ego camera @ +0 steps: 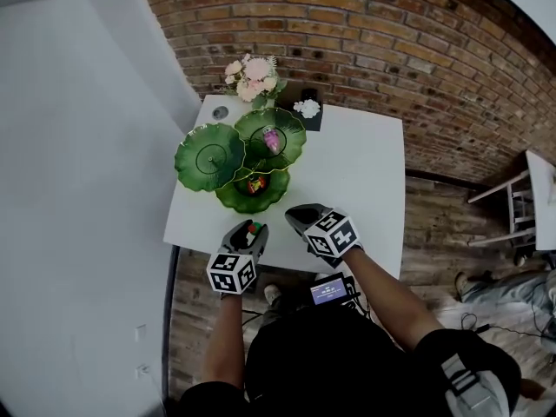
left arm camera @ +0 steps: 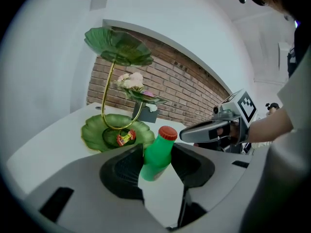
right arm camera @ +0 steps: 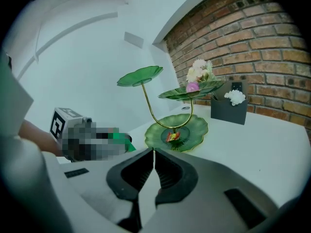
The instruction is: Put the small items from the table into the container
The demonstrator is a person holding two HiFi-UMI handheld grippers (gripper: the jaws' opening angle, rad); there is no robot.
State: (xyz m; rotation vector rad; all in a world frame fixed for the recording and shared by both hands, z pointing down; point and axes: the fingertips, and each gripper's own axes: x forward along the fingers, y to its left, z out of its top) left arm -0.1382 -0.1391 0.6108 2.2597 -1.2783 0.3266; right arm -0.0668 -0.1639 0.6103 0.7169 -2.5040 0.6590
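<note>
- Two grippers are in your hands, side by side over the near edge of the white surface point(ego camera: 369, 172).
- Your left gripper point(left arm camera: 158, 163) has its jaws spread wide and clamped on a small green bottle point(left arm camera: 156, 155) with a red cap. The bottle leans with its cap up and to the right.
- Your right gripper point(right arm camera: 153, 171) has its jaws pressed together with nothing between them.
- Beyond them stands a green leaf-shaped stand point(ego camera: 195, 159) with three dishes on a gold stem.
- Its lowest dish point(ego camera: 233, 200), nearest you, holds a small red-and-yellow item point(ego camera: 255, 183). A higher dish point(ego camera: 291, 124) holds a pink item point(ego camera: 273, 139).
- Farthest off, by the brick wall point(ego camera: 365, 50), are pale flowers point(ego camera: 252, 75) and a dark box point(ego camera: 311, 123).
</note>
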